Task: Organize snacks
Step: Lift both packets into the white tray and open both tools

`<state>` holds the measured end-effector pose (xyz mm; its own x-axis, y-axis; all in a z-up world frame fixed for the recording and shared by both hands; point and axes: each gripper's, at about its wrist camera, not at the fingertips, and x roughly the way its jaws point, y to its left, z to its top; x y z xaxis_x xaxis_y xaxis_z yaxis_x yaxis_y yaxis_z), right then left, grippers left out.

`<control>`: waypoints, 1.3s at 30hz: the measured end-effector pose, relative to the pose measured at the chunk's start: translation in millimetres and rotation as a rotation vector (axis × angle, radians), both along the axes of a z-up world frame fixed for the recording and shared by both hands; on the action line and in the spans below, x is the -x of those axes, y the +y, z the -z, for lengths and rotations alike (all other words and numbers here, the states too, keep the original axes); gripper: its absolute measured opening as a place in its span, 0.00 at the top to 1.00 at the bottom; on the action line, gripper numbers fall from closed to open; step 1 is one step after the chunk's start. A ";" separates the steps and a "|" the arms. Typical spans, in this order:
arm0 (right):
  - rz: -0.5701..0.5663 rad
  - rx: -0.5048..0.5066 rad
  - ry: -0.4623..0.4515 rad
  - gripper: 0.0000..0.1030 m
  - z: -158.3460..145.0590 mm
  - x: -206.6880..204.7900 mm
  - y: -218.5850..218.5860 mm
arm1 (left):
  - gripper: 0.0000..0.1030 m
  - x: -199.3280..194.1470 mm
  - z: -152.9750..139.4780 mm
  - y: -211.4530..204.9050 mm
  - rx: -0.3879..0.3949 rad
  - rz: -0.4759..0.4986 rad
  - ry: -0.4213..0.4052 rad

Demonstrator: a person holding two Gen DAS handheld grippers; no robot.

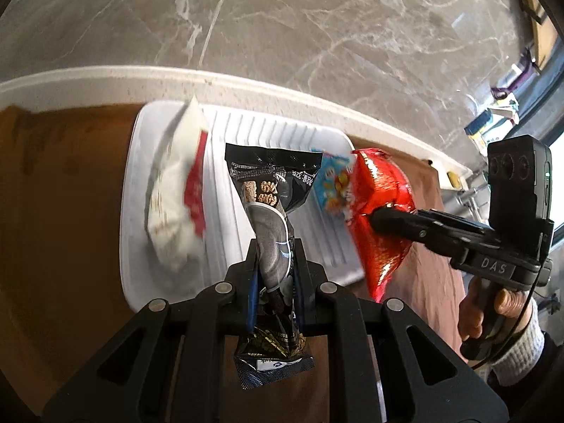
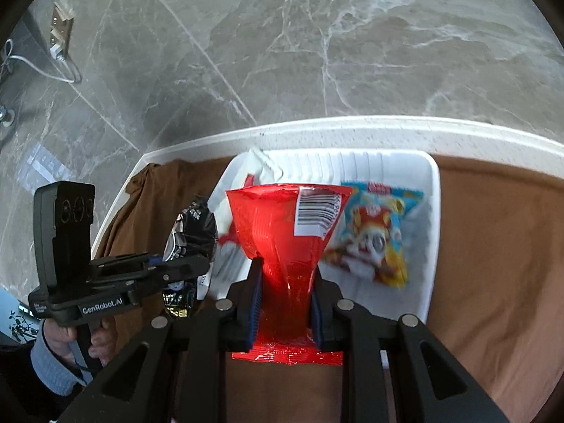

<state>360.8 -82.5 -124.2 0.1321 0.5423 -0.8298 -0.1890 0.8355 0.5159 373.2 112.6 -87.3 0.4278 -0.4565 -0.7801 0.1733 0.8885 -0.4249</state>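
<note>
Red packet in the right claw hides the white tray's middle.

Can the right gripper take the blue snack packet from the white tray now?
Probably not: the right gripper is shut on the red packet, so its jaws are occupied. The blue snack packet lies uncovered in the white tray.

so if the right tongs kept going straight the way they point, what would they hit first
Probably the white ridged plastic tray, near the blue cartoon snack packet lying in it. The crinkly red foil packet they grip leads; depth is unclear.
</note>
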 end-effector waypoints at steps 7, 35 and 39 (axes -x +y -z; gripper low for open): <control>0.020 0.013 0.027 0.76 27.1 -27.3 13.2 | 0.87 -42.7 13.0 1.7 -0.022 -0.016 -0.002; -0.003 0.110 -0.086 0.52 14.3 -30.3 27.5 | 0.84 -68.1 21.9 -7.8 -0.153 -0.055 -0.039; -0.003 0.105 -0.088 0.52 10.3 -23.9 25.5 | 0.64 -65.7 18.4 -13.3 -0.161 -0.051 -0.064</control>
